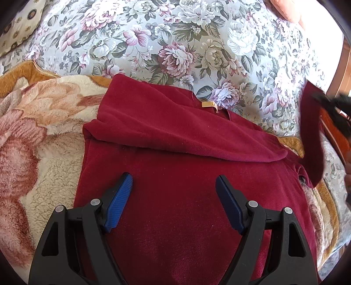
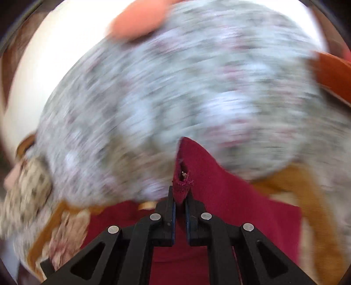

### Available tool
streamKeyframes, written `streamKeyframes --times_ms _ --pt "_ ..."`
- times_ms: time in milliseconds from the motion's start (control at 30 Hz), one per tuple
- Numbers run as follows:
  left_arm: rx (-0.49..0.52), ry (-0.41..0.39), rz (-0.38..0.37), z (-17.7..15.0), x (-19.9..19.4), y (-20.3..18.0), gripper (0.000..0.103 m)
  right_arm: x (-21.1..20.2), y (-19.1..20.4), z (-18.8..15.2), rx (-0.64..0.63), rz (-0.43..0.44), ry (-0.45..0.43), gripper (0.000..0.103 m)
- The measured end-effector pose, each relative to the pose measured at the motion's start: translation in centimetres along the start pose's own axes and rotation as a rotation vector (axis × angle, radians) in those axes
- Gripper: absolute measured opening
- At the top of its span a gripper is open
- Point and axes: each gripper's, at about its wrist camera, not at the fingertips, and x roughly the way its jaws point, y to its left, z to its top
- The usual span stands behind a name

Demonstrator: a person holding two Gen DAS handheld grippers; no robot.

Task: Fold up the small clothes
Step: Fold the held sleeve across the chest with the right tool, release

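A dark red fleece top (image 1: 179, 179) lies flat on the bed, with its left sleeve (image 1: 175, 129) folded across the chest and a small tan label (image 1: 208, 104) at the collar. My left gripper (image 1: 174, 184) hovers open and empty over the top's body. My right gripper (image 2: 180, 197) is shut on the cuff of the right sleeve (image 2: 183, 186) and holds it lifted; the view is motion-blurred. The lifted sleeve (image 1: 311, 136) and the right gripper's blurred black body (image 1: 337, 109) show at the right edge of the left wrist view.
A plush cream-and-pink blanket with an orange border (image 1: 39, 131) lies under the top. A grey floral bedspread (image 1: 175, 43) covers the far side. A patterned pillow (image 1: 19, 28) sits far left. A person's hand (image 1: 285, 8) shows at top right.
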Motion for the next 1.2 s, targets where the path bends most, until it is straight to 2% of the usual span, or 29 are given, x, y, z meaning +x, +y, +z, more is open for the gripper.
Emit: streamKeyframes --times_ms 67,167,233,267,333,400,433,500,567,600,667,733,767,833,900,967,1067,1200 --pt "-0.004 -0.003 -0.005 0.0 0.0 0.0 0.078 3.6 4.8 -1.1 -0.083 0.062 0.062 0.006" --pt "-0.011 -0.008 -0.012 0.0 0.0 0.1 0.078 8.0 10.1 -3.4 -0.17 0.131 0.156 0.006" --pt "-0.014 -0.01 -0.015 -0.1 0.0 0.1 0.078 10.3 12.0 -5.0 -0.227 0.124 0.216 0.006" --pt "-0.015 -0.011 -0.014 -0.1 -0.1 0.1 0.078 12.0 12.8 -6.3 -0.255 0.085 0.262 0.006" --pt "-0.016 -0.012 -0.015 -0.1 -0.1 0.1 0.078 14.1 12.6 -8.2 -0.242 0.069 0.348 0.008" --pt "-0.018 -0.011 -0.017 0.0 -0.1 0.1 0.078 16.1 11.8 -10.5 -0.196 0.111 0.491 0.029" --pt "-0.021 -0.01 -0.019 -0.1 -0.2 0.2 0.078 16.2 11.7 -11.1 -0.187 0.125 0.51 0.031" --pt "-0.024 -0.005 -0.021 0.0 -0.2 0.1 0.078 14.3 11.5 -11.0 -0.18 0.151 0.465 0.033" --pt "-0.025 0.0 -0.01 0.2 -0.5 -0.2 0.078 11.1 10.2 -10.6 -0.094 0.163 0.394 0.034" --pt "-0.022 0.004 -0.005 0.2 -0.7 -0.3 0.078 8.9 9.2 -10.6 -0.053 0.124 0.335 0.039" --pt "0.012 -0.017 -0.023 1.4 -1.9 -1.3 0.078 5.0 7.5 -12.0 -0.044 -0.04 0.246 0.043" --pt "0.037 -0.058 -0.057 3.1 -2.6 -2.3 0.078 3.0 6.6 -13.9 -0.086 -0.117 0.211 0.043" --pt "0.051 -0.083 -0.079 4.5 -2.7 -3.1 0.079 2.3 6.0 -15.4 -0.111 -0.131 0.202 0.043" --pt "0.067 -0.078 -0.142 6.3 -1.6 -3.9 0.081 1.7 4.9 -17.2 -0.127 -0.138 0.213 0.043" --pt "0.07 0.013 -0.209 7.6 1.4 -4.4 0.082 2.8 3.9 -17.7 -0.112 -0.137 0.296 0.046" --pt "0.068 0.092 -0.183 8.0 4.2 -4.4 0.081 3.1 4.0 -17.7 -0.139 -0.128 0.287 0.053" --pt "0.015 0.179 -0.218 7.8 6.9 -3.8 0.081 3.4 4.3 -18.0 -0.171 -0.128 0.288 0.058" --pt "-0.043 0.177 -0.214 7.6 7.8 -3.1 0.081 3.7 3.8 -18.0 -0.141 -0.091 0.287 0.062"
